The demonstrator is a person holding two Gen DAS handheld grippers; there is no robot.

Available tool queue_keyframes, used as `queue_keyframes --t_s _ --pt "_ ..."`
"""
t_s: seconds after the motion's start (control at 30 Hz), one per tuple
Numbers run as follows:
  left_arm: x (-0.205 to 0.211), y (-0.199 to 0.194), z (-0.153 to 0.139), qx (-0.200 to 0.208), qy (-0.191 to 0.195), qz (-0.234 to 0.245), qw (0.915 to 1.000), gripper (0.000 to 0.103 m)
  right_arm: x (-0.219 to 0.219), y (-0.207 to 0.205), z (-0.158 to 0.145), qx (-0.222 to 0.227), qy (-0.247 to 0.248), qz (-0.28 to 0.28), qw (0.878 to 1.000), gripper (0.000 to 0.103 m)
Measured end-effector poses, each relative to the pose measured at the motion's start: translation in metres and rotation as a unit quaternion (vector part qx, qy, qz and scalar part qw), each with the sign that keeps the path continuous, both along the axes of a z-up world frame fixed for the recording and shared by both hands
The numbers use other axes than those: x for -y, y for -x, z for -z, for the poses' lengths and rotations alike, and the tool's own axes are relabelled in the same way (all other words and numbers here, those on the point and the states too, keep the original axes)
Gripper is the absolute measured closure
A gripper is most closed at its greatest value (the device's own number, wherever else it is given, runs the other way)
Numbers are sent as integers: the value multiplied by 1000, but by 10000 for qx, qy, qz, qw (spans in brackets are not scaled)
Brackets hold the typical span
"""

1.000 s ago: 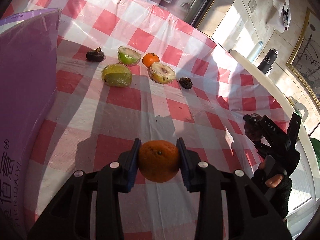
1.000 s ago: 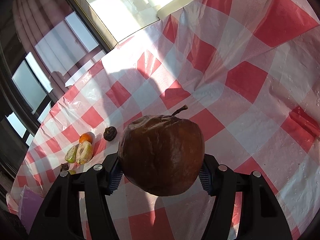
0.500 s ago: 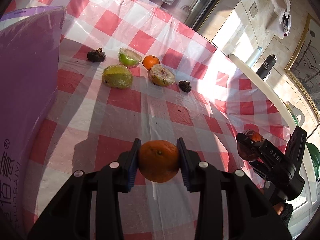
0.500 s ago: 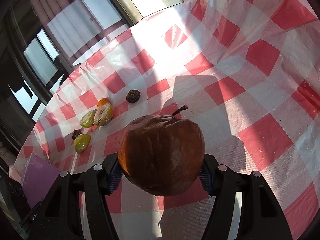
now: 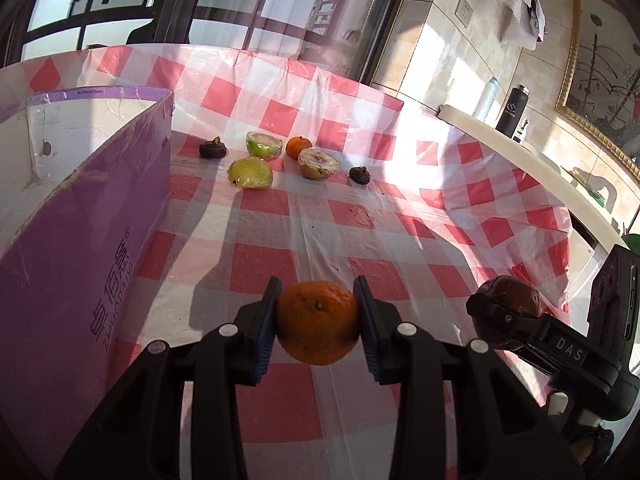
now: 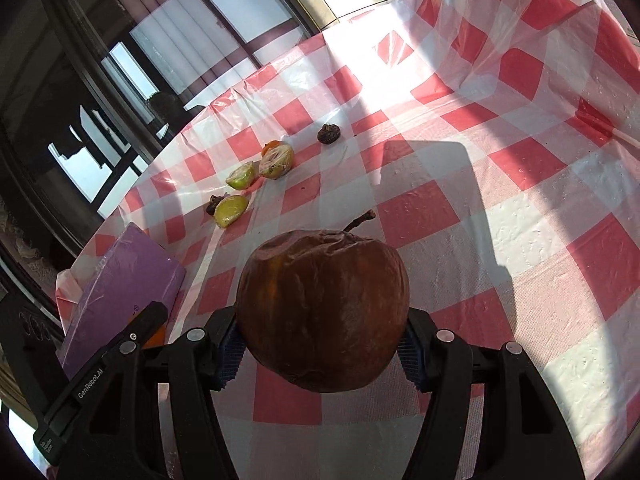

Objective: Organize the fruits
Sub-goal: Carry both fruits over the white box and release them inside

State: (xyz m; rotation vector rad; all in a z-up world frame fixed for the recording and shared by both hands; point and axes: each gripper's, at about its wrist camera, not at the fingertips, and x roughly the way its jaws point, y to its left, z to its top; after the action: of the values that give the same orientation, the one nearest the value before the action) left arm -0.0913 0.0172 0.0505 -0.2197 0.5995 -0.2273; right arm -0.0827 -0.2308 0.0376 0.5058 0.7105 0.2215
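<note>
An orange (image 5: 318,328) is held between the fingers of the left gripper (image 5: 319,326), clear above the table (image 5: 400,208). A brown, wrinkled apple (image 6: 322,312) is clamped by the right gripper (image 6: 322,344), also off the cloth. The purple box (image 5: 80,240) stands just to the left of the left gripper, its open top partly visible.

The step in hand is judged to be the carrying of both fruits toward the box. The orange should be lifted above the near wall of the box before it is moved sideways, and released only once it is inside. The apple looks soft and shrivelled, so the grip should not be tightened; a low, gentle release is advised.

Little room is left between the left gripper and the box wall, and the two grippers are close together, so one fruit at a time is better delivered. Open cloth lies ahead and to the right. The far group, cut halves (image 5: 250,172), a small orange (image 5: 298,148) and dark dried pieces (image 5: 213,149), is well apart.
</note>
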Motion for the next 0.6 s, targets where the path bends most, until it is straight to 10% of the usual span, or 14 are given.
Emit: queue_keyframes --t_s 0.27,0.6 --pt "-29 53 -68 920 -429 -447 9938 66 -43 17 -35 404 -1 -570 9976 41" --pt "-151 55 -94 206 -895 -1554 9836 66 -177 28 -87 1120 425 -2140 9695 41"
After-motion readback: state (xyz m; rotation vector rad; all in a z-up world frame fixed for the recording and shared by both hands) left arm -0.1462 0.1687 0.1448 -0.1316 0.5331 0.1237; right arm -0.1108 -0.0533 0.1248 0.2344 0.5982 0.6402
